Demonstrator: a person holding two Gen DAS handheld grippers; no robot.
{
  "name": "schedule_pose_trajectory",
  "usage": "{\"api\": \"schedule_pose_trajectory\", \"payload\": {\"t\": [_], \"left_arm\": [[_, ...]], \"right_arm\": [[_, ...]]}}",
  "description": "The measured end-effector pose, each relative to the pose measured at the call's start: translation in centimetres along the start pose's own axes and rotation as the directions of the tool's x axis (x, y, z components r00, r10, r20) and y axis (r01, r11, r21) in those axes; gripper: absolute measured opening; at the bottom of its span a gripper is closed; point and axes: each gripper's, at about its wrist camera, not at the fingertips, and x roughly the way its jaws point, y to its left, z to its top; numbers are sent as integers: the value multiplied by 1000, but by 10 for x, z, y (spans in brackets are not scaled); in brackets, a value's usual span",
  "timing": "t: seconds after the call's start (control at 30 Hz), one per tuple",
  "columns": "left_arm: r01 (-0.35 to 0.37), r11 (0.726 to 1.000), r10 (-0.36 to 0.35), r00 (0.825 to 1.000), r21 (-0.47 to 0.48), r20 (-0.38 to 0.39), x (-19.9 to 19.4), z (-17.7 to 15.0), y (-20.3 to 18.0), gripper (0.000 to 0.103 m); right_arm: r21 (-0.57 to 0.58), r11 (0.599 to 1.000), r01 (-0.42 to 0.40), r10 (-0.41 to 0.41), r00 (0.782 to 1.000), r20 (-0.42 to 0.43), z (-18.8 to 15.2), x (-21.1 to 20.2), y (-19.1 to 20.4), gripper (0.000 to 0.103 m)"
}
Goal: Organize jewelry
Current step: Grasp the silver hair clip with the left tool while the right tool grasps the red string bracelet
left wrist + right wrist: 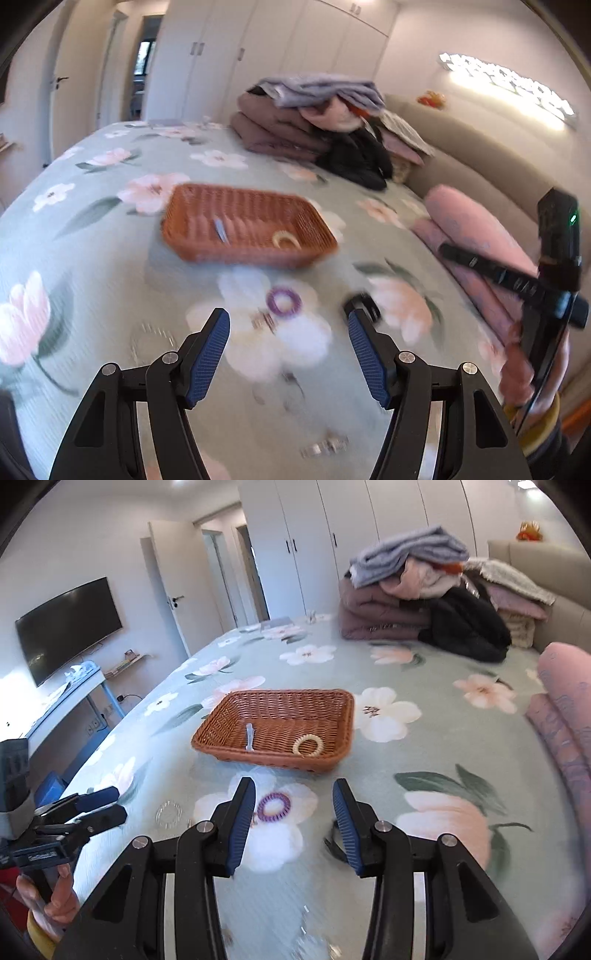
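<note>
A brown wicker basket (255, 258) (284, 693) sits on the floral bedspread. It holds a pale blue hair clip (221, 229) (249, 736) and a cream coil hair tie (285, 239) (307, 745). In front of it on the bed lie a purple coil hair tie (283, 302) (274, 806), a clear bracelet (168, 814), a small black item (364, 306) and blurred silver pieces (325, 446). My left gripper (287, 315) (110, 806) hovers above the bed, open and empty. My right gripper (293, 784) is also open and empty, above the purple tie.
A pile of folded blankets and clothes (314, 122) (424, 602) lies at the far side of the bed. Pink pillows (472, 236) (565, 709) rest against the beige headboard on the right. A wall TV (70, 624) and a white desk (66, 690) stand left of the bed.
</note>
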Motion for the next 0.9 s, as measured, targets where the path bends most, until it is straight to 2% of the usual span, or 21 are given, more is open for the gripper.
{"api": "schedule_pose_trajectory", "payload": {"t": [0.17,0.37,0.43,0.57,0.7,0.77,0.9], "left_arm": [[71,997,-70,997,10,-28,2,-58,-15,68],[97,986,-76,985,137,-157,22,-100,-37,65],[103,981,-72,980,166,-183,27,-107,-36,64],[170,961,-114,962,219,-247,43,-116,-38,63],[150,951,-63,949,270,-308,68,-119,-40,61],[160,945,-56,939,286,-340,76,-121,-39,58],[189,927,-64,931,324,-359,80,-118,-43,56]], "right_arm": [[-19,996,84,-83,995,53,-51,-50,-22,47],[54,994,97,-97,995,-4,-115,-70,-60,47],[73,992,107,-105,994,-32,-136,-70,-72,47],[91,990,107,-98,991,-93,-167,-58,-86,47],[99,992,84,-68,985,-155,-180,-44,-91,47],[80,993,84,-69,981,-181,-183,-37,-89,47],[67,996,65,-51,979,-198,-187,-30,-84,47]]}}
